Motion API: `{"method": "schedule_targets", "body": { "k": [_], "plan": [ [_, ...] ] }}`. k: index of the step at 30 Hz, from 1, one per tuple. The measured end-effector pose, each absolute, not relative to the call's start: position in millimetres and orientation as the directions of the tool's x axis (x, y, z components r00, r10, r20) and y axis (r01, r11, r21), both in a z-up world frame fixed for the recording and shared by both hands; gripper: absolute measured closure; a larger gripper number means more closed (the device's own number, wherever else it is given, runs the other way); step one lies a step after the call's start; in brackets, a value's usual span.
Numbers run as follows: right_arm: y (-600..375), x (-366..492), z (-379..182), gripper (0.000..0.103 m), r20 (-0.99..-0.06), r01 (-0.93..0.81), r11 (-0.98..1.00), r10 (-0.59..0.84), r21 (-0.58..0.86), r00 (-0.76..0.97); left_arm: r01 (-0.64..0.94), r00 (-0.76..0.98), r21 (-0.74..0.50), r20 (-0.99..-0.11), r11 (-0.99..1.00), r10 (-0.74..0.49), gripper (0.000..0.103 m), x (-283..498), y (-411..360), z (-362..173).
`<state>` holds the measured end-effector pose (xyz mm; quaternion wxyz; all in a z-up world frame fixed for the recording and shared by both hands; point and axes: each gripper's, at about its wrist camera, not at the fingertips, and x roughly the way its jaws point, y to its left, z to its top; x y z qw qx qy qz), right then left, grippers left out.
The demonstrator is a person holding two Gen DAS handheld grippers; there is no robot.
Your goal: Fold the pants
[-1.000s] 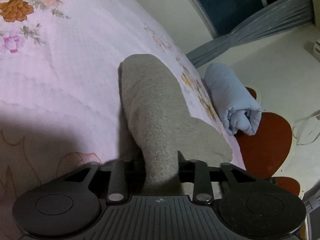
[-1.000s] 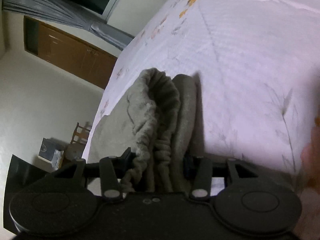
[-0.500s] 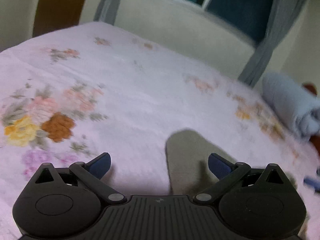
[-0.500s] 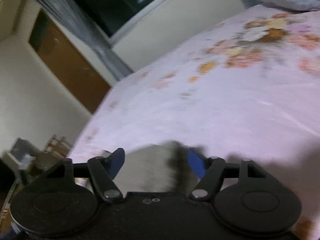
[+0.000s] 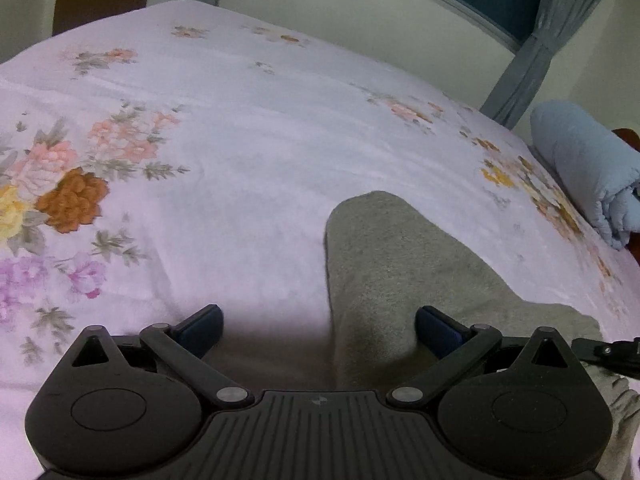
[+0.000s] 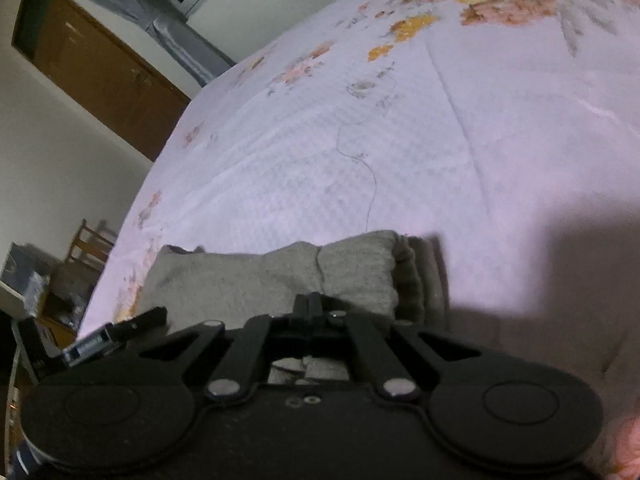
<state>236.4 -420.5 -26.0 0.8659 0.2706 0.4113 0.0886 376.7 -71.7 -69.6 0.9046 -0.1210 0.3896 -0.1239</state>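
Grey fleece pants (image 5: 392,264) lie folded on the floral bedspread (image 5: 240,128). My left gripper (image 5: 318,328) is open and empty, its blue pads (image 5: 434,322) apart just above the near end of the pants. In the right wrist view the folded pants (image 6: 304,276) lie flat with the ribbed waistband at their right edge. My right gripper (image 6: 313,306) is shut with its fingers pressed together, empty, just over the pants' near edge.
A rolled light-blue blanket (image 5: 588,176) lies at the bed's right edge. A window with grey curtains (image 5: 532,48) is behind the bed. A brown door (image 6: 96,64) and a wooden chair (image 6: 86,244) stand off the bed's left side.
Both grippers let go of the pants, which now lie flat on the bed. The left stays open. The right opened, then shut empty.
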Motion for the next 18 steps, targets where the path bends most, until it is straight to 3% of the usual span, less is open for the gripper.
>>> {"method": "schedule_targets", "body": {
  "k": [4,5,7,10,14,18],
  "plan": [
    [-413.6,221.2,-2.6,0.102,-0.668,0.060,0.897,0.279,0.437,0.690,0.160,0.707,-0.210,-0.658,0.964,-0.261,0.000,352.8,-64.4,-48.5],
    [-405.2,209.8,7.9,0.074,-0.647,0.016,0.918,0.267,0.396,0.714,0.184,0.718,-0.190,-0.644,0.964,-0.264,0.000,342.0,-64.0,-42.2],
    [-393.0,193.8,19.3,0.060,-0.628,-0.042,0.928,0.283,0.370,0.725,0.241,0.718,-0.165,-0.632,0.956,-0.290,0.000,317.5,-65.8,-34.1],
    [-368.8,169.4,18.1,0.062,-0.664,-0.120,0.948,0.294,0.295,0.688,0.294,0.720,-0.126,-0.622,0.947,-0.306,0.000,281.8,-70.5,-30.9],
    [-354.9,140.5,-8.7,0.067,-0.746,-0.118,0.988,0.150,0.095,0.649,0.295,0.685,-0.065,-0.681,0.953,-0.258,0.000,255.3,-77.2,-51.8],
    [-354.0,129.6,-11.4,0.067,-0.719,-0.107,0.991,0.136,0.086,0.682,0.239,0.664,-0.214,-0.676,0.947,-0.320,0.000,249.0,-53.8,-63.6]
  ]
}}
